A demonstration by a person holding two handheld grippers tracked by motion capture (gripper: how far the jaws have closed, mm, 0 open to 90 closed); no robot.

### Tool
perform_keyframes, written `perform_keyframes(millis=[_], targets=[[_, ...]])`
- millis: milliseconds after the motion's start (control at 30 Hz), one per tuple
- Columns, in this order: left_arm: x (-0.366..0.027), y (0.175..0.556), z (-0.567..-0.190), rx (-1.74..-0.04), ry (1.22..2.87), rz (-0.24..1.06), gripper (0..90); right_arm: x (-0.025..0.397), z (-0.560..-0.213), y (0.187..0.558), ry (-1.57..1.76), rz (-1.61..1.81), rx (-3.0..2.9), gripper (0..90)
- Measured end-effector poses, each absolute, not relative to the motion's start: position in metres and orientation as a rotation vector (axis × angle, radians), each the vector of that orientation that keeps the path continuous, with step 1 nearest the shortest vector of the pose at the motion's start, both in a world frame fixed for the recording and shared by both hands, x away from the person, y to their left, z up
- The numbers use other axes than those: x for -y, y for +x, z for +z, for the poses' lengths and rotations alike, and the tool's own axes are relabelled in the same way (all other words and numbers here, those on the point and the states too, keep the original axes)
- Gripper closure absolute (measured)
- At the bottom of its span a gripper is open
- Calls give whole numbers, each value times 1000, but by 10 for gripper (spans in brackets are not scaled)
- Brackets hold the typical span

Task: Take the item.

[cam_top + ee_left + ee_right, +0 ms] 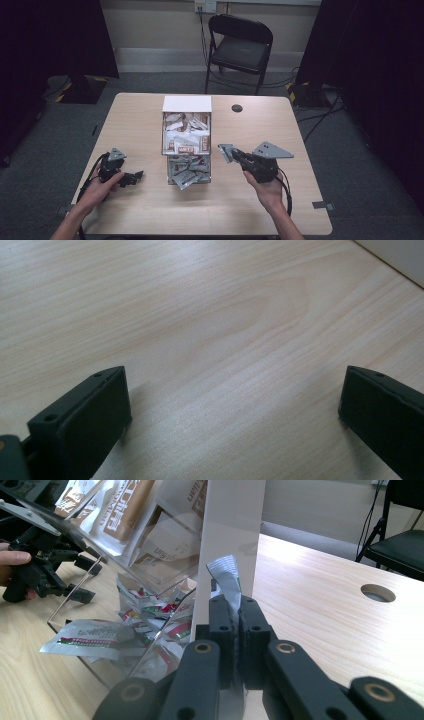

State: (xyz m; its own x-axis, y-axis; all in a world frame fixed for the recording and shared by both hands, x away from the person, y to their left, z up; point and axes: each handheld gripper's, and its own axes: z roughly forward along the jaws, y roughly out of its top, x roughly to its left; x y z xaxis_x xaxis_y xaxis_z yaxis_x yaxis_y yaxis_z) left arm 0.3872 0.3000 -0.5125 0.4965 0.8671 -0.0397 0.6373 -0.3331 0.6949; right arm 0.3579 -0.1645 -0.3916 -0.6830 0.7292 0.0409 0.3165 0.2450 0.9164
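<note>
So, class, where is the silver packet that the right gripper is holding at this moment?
In the high view, the silver packet is pinched in the right gripper, above the table, just right of the clear box of packets.

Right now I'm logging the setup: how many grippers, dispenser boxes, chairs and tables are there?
Grippers: 2, left gripper and right gripper
Dispenser boxes: 1
Chairs: 1
Tables: 1
Total: 5

left gripper spread, right gripper clamped
</note>
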Motion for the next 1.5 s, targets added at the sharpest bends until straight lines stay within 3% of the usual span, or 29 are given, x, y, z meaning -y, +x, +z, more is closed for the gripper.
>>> perform_keyframes(millis=[1033,1500], targets=[[-300,387,-513,-1231,2083,449,0,148,-401,410,1021,1374,-2167,866],[-300,387,-512,-1229,2086,453,0,152,-428,425,1121,1317,-2193,865]])
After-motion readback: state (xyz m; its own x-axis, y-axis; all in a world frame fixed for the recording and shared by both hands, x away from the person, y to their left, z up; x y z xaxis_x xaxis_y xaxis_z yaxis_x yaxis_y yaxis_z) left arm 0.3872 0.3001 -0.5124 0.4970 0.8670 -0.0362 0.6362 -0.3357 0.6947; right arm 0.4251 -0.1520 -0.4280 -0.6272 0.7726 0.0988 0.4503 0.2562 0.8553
